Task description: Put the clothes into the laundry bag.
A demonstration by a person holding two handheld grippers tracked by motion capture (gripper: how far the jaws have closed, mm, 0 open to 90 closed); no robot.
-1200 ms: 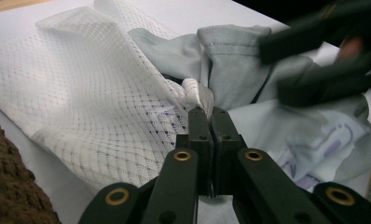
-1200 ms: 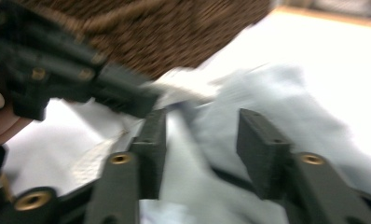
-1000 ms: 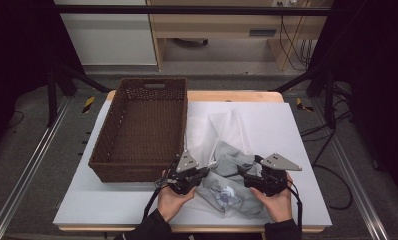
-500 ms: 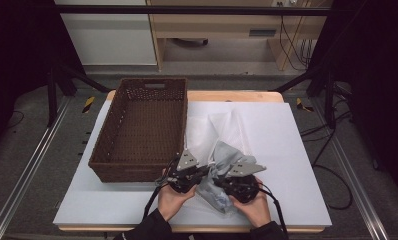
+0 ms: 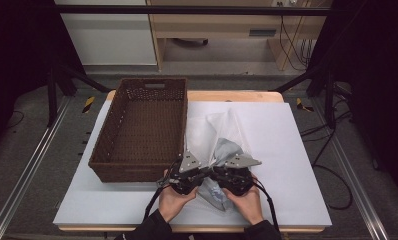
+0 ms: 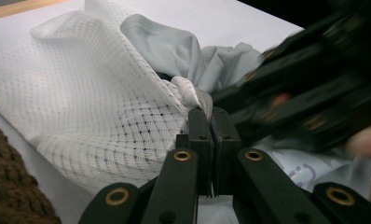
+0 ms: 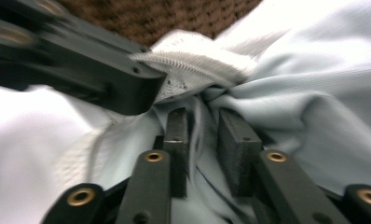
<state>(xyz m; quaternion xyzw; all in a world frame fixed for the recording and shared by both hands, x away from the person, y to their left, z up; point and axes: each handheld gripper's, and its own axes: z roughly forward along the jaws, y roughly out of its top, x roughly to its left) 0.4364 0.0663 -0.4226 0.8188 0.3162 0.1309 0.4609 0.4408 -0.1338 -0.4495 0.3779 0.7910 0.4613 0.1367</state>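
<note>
White open-weave mesh bag [image 6: 95, 116] beside the brown woven wicker basket [image 5: 142, 125]; soft matt pale grey cloth [image 7: 314, 116]; matt black plastic fingers [image 7: 176, 140]; smooth white table [image 5: 287, 130].

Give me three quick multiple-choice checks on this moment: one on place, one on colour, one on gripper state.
1. Where is the wicker basket?
A. left of the mesh bag
B. right of it
C. on top of it

2. What colour is the garment?
A. red
B. pale grey-blue
C. black

3. How is the left gripper?
A. wide open
B. shut on the mesh bag
C. lying in the basket

Answers: 1 A, the high view shows the basket at left. 2 B, pale cloth in both gripper views. 3 B, its pads pinch the bag's hem.
</note>
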